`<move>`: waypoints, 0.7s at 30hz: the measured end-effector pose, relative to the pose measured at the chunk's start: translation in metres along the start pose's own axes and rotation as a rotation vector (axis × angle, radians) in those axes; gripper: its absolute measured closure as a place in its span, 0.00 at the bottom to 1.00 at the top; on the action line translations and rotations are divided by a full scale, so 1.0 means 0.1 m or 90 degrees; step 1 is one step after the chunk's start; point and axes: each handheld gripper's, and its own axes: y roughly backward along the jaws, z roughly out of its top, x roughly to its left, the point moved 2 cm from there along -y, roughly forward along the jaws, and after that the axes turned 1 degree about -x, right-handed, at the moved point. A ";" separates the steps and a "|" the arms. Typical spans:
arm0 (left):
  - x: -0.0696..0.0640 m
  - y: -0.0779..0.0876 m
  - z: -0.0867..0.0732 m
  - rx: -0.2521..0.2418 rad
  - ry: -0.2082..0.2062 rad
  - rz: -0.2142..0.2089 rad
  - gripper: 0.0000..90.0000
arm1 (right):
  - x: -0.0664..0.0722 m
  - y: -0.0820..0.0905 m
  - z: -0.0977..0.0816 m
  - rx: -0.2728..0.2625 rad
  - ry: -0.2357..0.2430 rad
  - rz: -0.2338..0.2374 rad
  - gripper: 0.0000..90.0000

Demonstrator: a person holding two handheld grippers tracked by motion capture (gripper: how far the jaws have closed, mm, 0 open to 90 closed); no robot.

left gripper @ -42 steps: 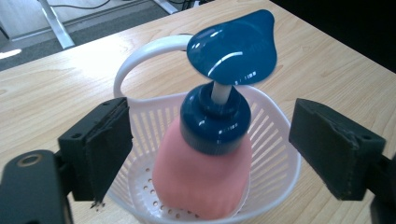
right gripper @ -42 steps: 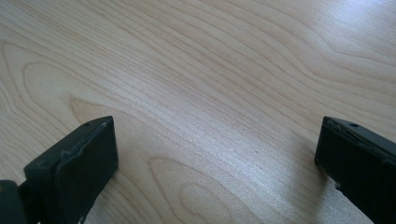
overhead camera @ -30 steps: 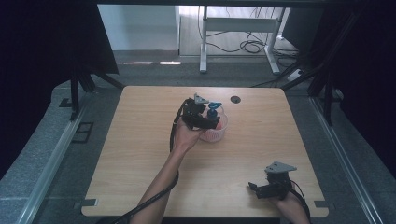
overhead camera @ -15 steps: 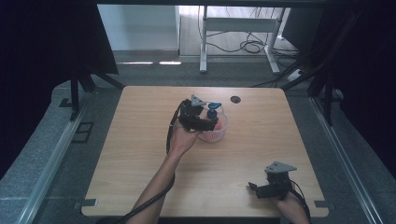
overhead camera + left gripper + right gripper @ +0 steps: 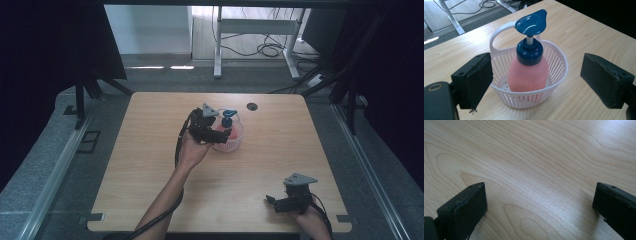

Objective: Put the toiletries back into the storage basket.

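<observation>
Pink soap bottle [image 5: 529,72] stands upright in the white basket [image 5: 557,75] mid-surface, the left claw [image 5: 536,82] spread wide around it, apparently about to close, while the right claw [image 5: 280,202] idles released near the surface's front edge.

Right gripper [image 5: 539,207] jaws spread wide, hanging low over the bare pale wood-grain table [image 5: 536,157], nothing caught between them.

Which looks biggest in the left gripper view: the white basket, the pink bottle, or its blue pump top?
1. white basket
2. pink bottle
3. blue pump top, though nearness to the camera may enlarge it
</observation>
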 end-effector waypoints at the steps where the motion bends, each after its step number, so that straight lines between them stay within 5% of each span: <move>1: 0.00 0.01 0.00 -0.002 -0.002 0.000 0.12 | 0.00 0.00 0.00 0.000 0.000 0.000 0.00; 21: -0.05 0.18 -0.09 -0.001 -0.020 -0.012 0.12 | 0.00 0.00 0.00 0.000 0.000 -0.001 0.00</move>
